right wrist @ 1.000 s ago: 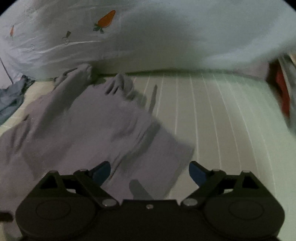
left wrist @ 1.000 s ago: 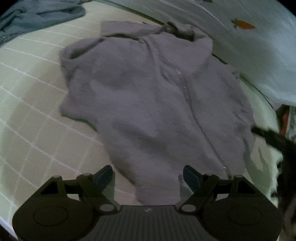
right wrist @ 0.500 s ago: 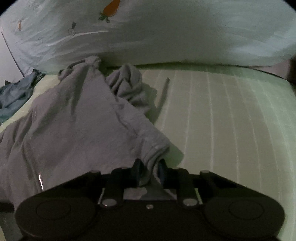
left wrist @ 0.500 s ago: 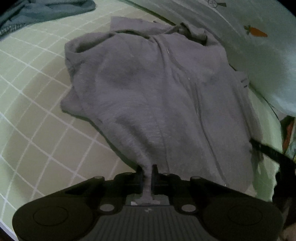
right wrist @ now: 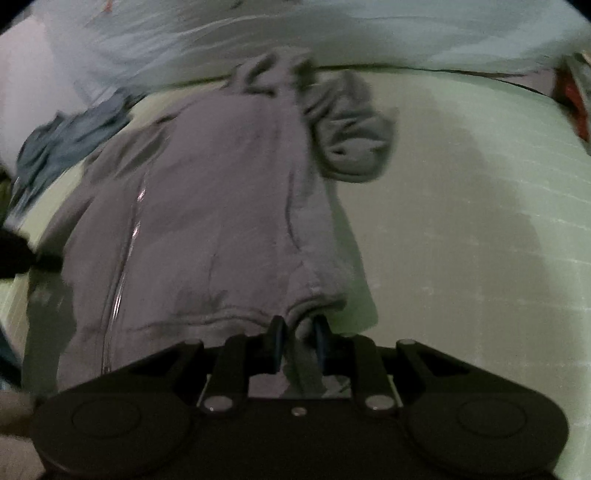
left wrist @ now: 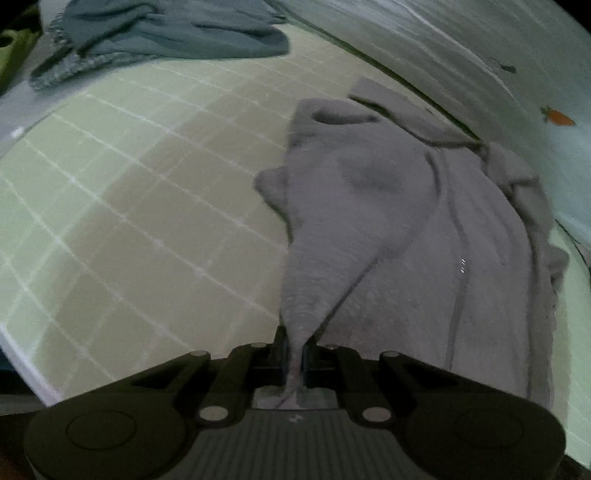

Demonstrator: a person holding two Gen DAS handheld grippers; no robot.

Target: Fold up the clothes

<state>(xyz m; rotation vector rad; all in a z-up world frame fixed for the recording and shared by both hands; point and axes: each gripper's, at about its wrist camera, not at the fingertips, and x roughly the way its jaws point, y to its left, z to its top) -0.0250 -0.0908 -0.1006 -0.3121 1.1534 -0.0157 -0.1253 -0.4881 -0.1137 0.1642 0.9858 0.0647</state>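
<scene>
Both grippers have clamped the hoodie [left wrist: 388,221] hem and dragged it across the bed [left wrist: 129,221]: left gripper [left wrist: 294,354], right gripper [right wrist: 300,341]. Right's bite looks thin, maybe; a hard tug could slip it.

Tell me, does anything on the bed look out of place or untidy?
Yes. The grey zip-up top is not flat: one sleeve lies bunched near its collar. A blue-grey garment sits crumpled at the far edge of the green checked sheet.
</scene>
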